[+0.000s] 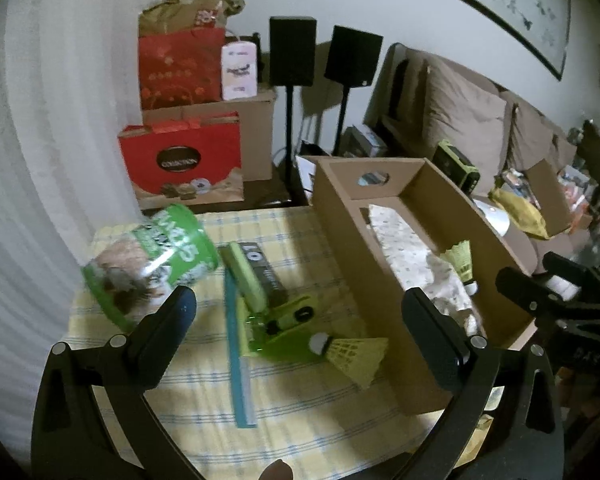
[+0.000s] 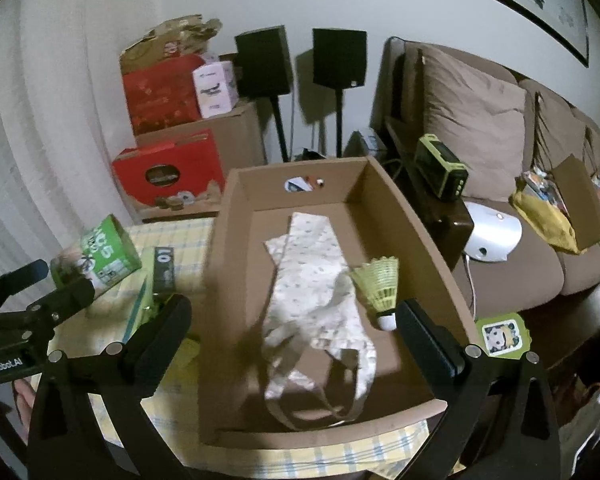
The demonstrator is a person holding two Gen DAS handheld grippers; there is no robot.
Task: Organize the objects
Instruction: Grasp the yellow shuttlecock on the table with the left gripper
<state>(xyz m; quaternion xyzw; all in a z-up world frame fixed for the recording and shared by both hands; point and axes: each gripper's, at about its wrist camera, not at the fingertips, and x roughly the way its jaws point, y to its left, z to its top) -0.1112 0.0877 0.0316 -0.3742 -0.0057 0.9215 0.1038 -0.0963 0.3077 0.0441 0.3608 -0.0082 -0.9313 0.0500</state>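
Observation:
An open cardboard box [image 2: 216, 320] stands on the yellow checked tablecloth [image 1: 300, 420]. In it lie a white patterned cloth bag [image 2: 320, 300] and a yellow-green shuttlecock [image 2: 380, 284]. My right gripper [image 2: 296, 340] hovers over the box, open and empty. To the left of the box [image 1: 364, 272] lie a second shuttlecock [image 1: 348, 352], a green clear-plastic piece [image 1: 284, 328], a teal strip [image 1: 238, 360] and a dark box marked 10 [image 1: 260, 272]. A green can [image 1: 148, 256] is tilted and blurred. My left gripper [image 1: 300, 328] is open above these, holding nothing.
Red gift boxes [image 1: 180, 164] and cardboard cartons stack against the wall behind the table. Two black speakers on stands [image 1: 292, 52] come after them. A brown sofa [image 2: 500, 220] with cushions, a green radio [image 2: 440, 168] and a white device [image 2: 492, 236] is on the right.

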